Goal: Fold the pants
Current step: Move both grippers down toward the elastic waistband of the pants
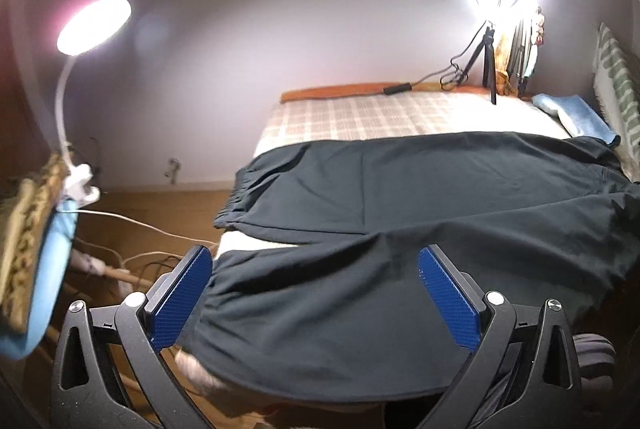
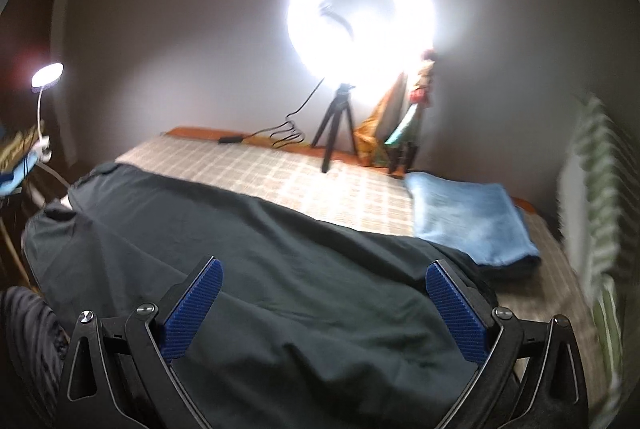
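the near hem of the pants (image 1: 360, 293) is cut off behind the left gripper (image 1: 316, 293) at the frame's bottom. the striped cloth (image 2: 592, 189) at the right edge is smeared by blur. the ring light (image 2: 362, 25) centre is washed out by glare.

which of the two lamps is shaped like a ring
The ring lamp on the black tripod by the far wall; the other lamp is a flat disc on a bent white neck.
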### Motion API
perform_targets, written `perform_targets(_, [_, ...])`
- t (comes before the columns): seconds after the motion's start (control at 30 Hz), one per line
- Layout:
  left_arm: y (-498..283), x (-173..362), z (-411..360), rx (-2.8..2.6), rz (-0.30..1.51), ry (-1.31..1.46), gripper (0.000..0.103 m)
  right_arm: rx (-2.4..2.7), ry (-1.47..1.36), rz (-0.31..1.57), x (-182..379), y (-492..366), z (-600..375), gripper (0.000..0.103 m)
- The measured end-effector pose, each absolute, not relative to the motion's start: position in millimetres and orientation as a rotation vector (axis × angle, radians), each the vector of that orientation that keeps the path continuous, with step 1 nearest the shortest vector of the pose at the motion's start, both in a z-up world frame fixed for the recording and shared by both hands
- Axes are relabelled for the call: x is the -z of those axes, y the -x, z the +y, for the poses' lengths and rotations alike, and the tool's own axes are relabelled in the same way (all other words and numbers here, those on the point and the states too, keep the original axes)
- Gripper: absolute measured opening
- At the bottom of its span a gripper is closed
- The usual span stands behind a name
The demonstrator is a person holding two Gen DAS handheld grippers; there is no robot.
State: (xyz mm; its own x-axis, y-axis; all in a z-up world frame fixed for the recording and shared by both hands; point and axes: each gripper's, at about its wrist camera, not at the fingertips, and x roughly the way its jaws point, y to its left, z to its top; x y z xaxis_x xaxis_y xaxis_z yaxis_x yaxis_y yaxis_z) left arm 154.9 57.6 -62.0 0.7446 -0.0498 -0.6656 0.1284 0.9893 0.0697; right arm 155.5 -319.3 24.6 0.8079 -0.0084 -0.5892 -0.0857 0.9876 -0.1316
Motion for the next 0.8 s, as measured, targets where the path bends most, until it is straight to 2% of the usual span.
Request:
perform_targets(0.3, [-261, 74, 105, 0.135, 0.863, -0.010, 0.102, -0.217, 0.254, 0.769, 8, -272, -306, 0.103])
perform_targets(0.5, [-334, 104, 140, 0.143, 0.971, 0.126, 0.101, -0.376, 0.243, 0.887, 44, -340, -303, 0.103])
perform_targets(0.8, [-389, 158, 171, 0.112, 1.121, 0.286, 0.101, -0.464, 0.241, 1.032, 99, -399, -297, 0.103])
